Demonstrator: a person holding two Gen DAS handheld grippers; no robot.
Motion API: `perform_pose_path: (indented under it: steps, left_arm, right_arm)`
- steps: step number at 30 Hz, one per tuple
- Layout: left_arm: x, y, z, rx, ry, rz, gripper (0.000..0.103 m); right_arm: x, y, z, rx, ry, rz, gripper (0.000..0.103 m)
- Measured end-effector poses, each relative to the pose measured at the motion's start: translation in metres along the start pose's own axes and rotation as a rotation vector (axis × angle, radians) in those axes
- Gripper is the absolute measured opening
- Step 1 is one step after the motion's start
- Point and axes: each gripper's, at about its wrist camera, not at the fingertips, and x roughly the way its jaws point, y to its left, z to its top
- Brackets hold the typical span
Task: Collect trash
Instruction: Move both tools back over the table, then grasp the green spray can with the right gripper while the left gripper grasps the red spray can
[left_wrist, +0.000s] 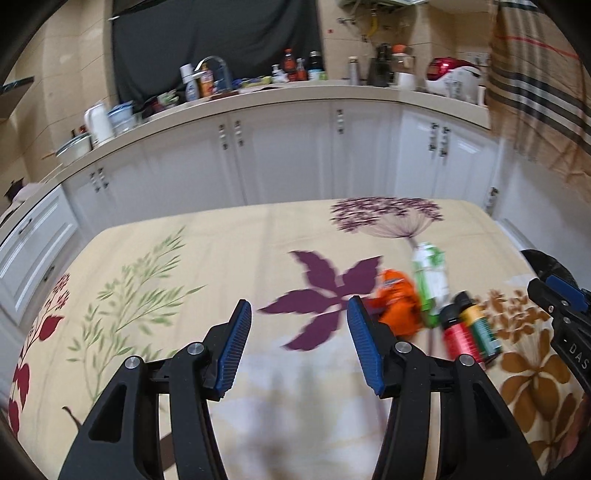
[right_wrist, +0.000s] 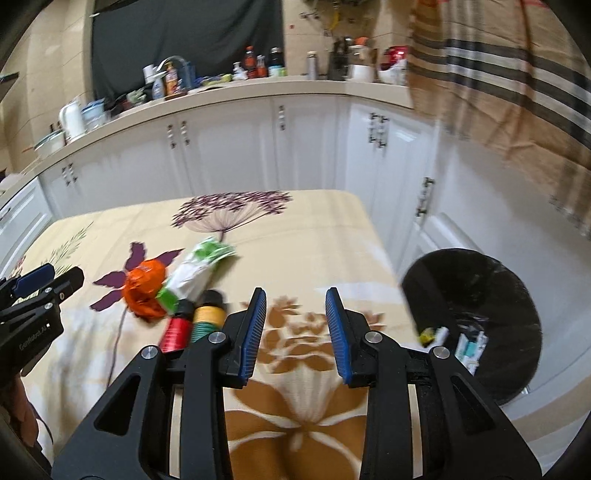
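1. A table (left_wrist: 229, 258) is standing in the foreground under a cream cloth printed with purple, green, red and brown leaves and flowers.
2. White cabinets (left_wrist: 288, 155) with small metal handles are running along behind the table and turning a corner on the right.
3. A pale countertop (left_wrist: 295, 92) is carrying bottles, jars, bowls, a white kettle (left_wrist: 98, 123) and a red and white appliance (left_wrist: 456, 75), all crowded together.
4. A curved tap (left_wrist: 214, 70) is rising at the sink.
5. A dark cloth (left_wrist: 214, 40) is hanging on the beige tiled wall (left_wrist: 70, 62).
6. A striped beige curtain (right_wrist: 517, 81) is hanging at the right.
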Motion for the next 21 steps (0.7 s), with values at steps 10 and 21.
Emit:
perform_pose_path:
  steps: [10,21]
  left_arm:
    - [0.006,0.046,-0.013,-0.064,0.033,0.05,0.054]
    - [0.011,0.062,-0.018,-0.101,0.053,0.042,0.054]
  right_arm:
    - [0.018,0.045,-0.004,-0.083,0.058,0.042,0.033]
    - [0.039,0.058,-0.006,-0.115,0.156,0.026,0.032]
